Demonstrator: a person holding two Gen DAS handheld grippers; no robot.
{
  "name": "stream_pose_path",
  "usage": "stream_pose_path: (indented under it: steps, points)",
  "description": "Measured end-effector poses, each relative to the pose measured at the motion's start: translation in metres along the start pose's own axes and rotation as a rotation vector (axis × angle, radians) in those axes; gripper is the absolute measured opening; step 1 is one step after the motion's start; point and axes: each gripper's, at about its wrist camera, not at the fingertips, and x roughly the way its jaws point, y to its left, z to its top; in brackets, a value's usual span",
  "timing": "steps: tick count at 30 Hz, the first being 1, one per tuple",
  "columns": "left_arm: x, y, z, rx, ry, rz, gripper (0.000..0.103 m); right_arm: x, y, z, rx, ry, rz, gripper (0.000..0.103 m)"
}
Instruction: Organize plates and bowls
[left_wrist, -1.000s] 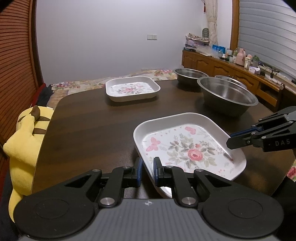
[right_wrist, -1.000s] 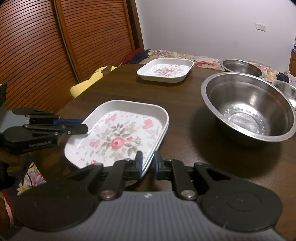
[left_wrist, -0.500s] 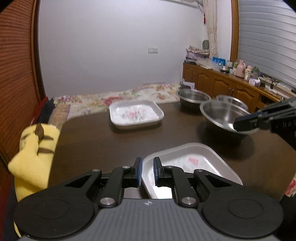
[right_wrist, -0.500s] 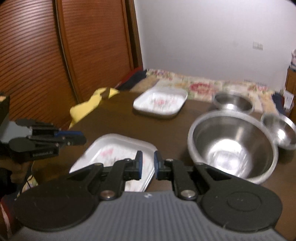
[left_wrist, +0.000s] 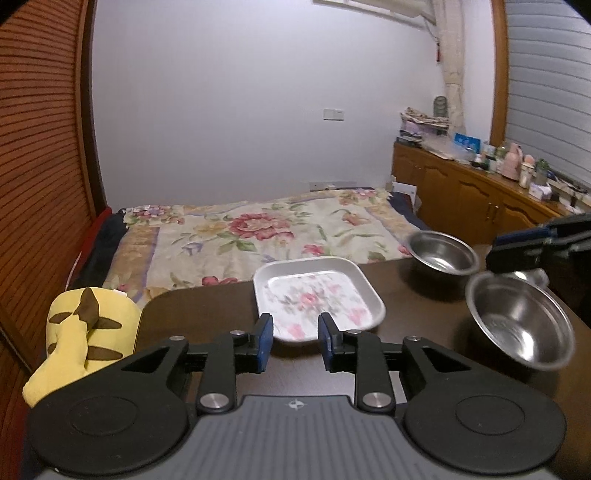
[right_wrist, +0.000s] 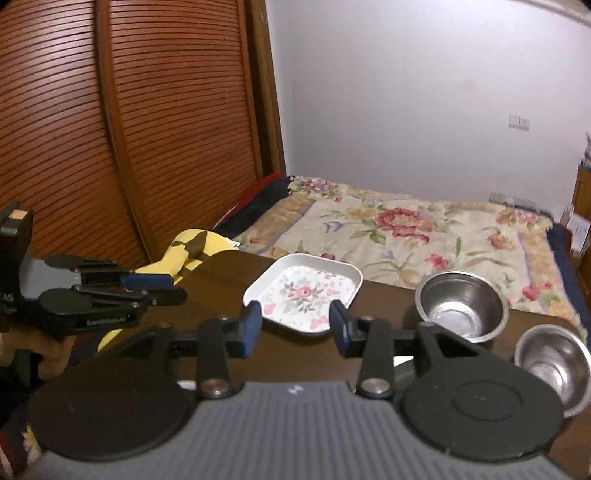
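Opening on both sides, the left gripper (left_wrist: 295, 341) and right gripper (right_wrist: 295, 326) now hold nothing; the near floral plate they gripped a second ago is gone from view. The far floral plate (left_wrist: 317, 297) lies ahead beyond the parted jaws, the likely next target.

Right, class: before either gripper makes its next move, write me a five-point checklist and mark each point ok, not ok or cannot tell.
1. Left gripper empty, jaws opening: ok.
2. Right gripper empty, jaws opening: ok.
3. Floral plate flat on the table: ok.
4. Far steel bowl and near steel bowl upright, apart from the plate: ok.
5. Table area directly beneath both grippers: cannot tell, hidden by their bodies.
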Motion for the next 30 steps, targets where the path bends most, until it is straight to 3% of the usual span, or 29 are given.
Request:
stream_pose_path:
  steps: [17,30]
  points:
    - [0.109,0.04,0.015,-0.064,0.118,-0.019,0.033,0.134,-0.044,0.012,0.098,0.226,-0.003,0.041]
    - [0.142,0.052,0.009,-0.095,0.16,-0.062,0.028,0.17,-0.054,0.011,0.078,0.327,-0.017,0.032]
